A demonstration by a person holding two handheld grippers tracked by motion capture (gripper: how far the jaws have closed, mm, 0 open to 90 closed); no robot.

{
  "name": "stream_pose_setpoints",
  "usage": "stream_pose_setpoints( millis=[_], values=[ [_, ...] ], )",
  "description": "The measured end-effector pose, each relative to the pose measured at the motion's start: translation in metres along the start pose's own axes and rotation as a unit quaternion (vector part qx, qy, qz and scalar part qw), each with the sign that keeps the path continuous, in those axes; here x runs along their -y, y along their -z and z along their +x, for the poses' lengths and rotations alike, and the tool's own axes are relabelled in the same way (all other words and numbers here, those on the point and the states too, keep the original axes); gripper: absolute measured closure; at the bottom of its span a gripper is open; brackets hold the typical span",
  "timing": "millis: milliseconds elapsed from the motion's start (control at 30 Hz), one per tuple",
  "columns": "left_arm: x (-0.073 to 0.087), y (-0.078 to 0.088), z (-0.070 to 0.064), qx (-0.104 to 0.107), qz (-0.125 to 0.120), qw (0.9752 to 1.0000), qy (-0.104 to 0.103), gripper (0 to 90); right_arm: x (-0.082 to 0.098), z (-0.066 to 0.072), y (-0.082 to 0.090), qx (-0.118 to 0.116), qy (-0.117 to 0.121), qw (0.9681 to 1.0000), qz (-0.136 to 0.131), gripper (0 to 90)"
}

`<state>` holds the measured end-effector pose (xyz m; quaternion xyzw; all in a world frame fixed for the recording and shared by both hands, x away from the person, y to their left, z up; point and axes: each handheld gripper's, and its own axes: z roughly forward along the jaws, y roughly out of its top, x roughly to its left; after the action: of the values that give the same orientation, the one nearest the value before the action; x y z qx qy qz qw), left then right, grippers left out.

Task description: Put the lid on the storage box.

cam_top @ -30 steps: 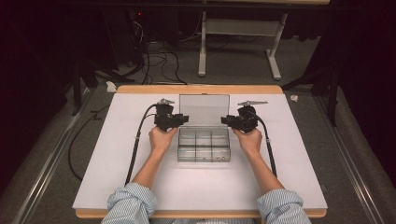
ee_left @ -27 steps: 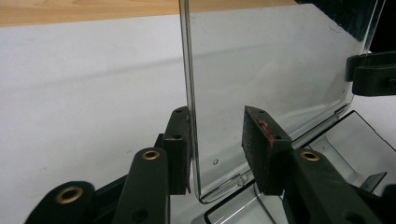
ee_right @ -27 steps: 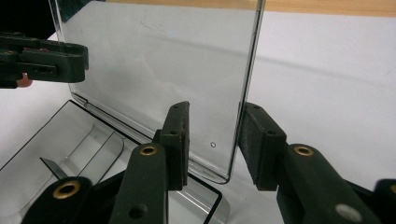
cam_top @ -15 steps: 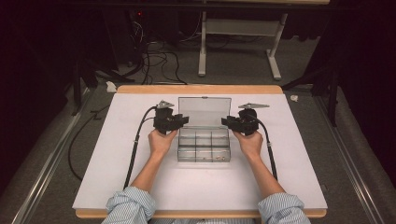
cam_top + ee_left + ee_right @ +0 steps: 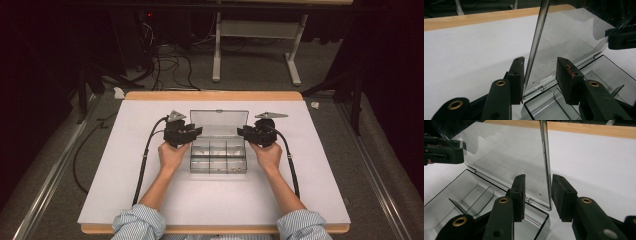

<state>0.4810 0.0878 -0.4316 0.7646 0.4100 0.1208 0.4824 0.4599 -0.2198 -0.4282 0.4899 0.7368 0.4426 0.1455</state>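
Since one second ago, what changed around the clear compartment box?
The left tool has just been opening; the lid edge stands between its pads, one pad clear of it. The hands, the right tool, the raised lid and the box stayed as before.

the high view looks forward and down from above the person's side, taking in the whole table point(image 5: 150, 200). each gripper view sits close behind its own jaws, near the table top, probably facing each other across the raised clear lid point(image 5: 574, 42), which both share.
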Motion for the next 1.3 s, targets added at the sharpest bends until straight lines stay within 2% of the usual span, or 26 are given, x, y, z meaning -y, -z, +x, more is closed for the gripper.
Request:
stream_pose_setpoints(
  millis=[167,333,433,933,1300],
  values=[
    [-0.001,0.004,-0.001,-0.003,-0.001,1.0,-0.008,61.0,0.0,0.002,0.002,0.003,0.003,1.0,0.002,64.8],
    [0.001,0.007,0.0,0.001,-0.008,1.0,-0.003,61.7,0.004,0.0,0.005,0.003,0.0,1.0,-0.006,66.3],
    [0.003,0.008,0.0,0.003,-0.013,0.9999,-0.002,62.6,0.009,-0.003,0.005,0.001,-0.008,1.0,0.0,66.9],
    [0.007,0.017,-0.002,0.001,-0.019,0.9998,-0.008,64.0,0.016,-0.001,0.013,0.002,-0.005,0.9999,-0.016,70.9],
    [0.012,0.019,0.0,0.004,-0.02,0.9998,0.002,64.6,0.016,0.0,0.021,0.004,0.0,0.9997,-0.025,74.2]
  ],
)
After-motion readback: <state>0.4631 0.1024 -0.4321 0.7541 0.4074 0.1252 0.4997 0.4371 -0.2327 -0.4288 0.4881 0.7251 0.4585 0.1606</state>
